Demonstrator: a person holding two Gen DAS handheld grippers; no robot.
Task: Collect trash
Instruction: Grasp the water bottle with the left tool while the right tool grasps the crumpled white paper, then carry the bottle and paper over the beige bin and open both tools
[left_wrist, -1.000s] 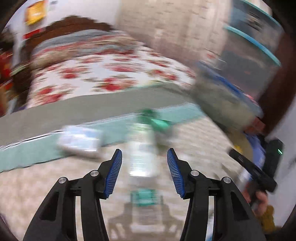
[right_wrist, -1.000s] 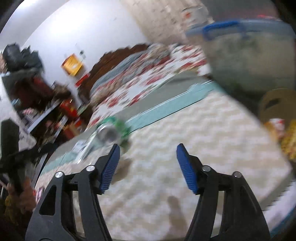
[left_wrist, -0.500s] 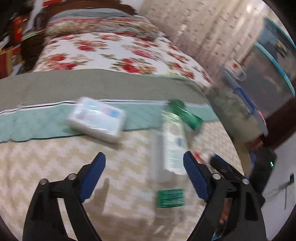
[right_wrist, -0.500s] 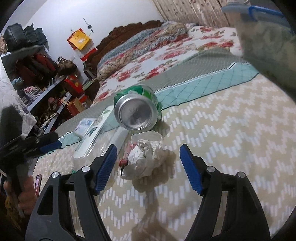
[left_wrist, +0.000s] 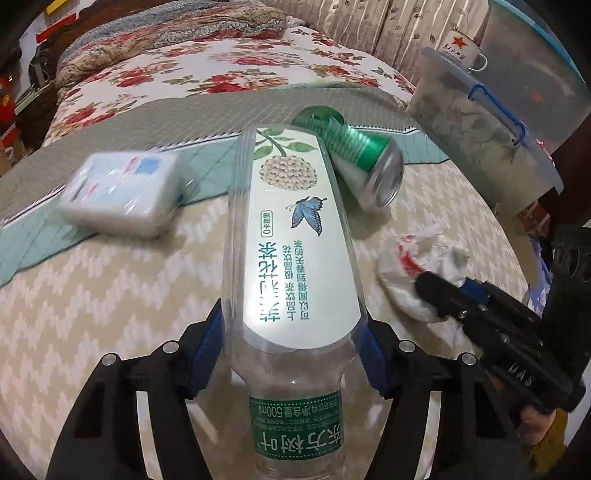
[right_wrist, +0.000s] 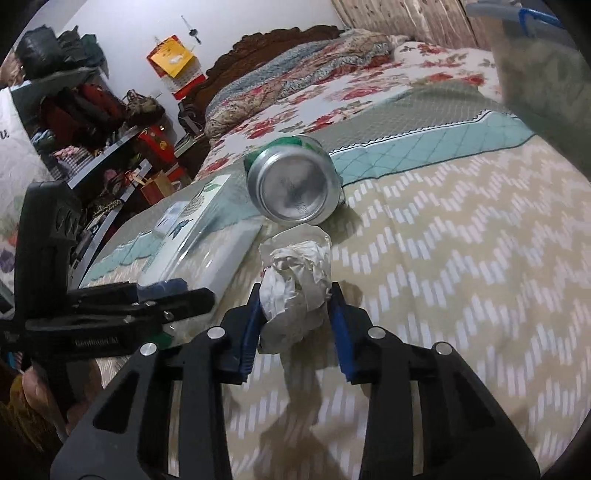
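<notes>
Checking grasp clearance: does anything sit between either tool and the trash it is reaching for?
Nothing visible. The left tool flanks the clear plastic tea bottle; the right tool flanks the crumpled white paper wad.

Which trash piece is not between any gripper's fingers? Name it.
The green can, lying on its side; the bottle and crumpled paper sit between fingers.

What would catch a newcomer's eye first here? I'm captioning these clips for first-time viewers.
The clear plastic bottle with its pale label fills the left wrist view, lying on the bedspread between the left gripper's pads. Beside it, the right gripper flanks a crumpled paper wad, with a green can on its side just beyond.
</notes>
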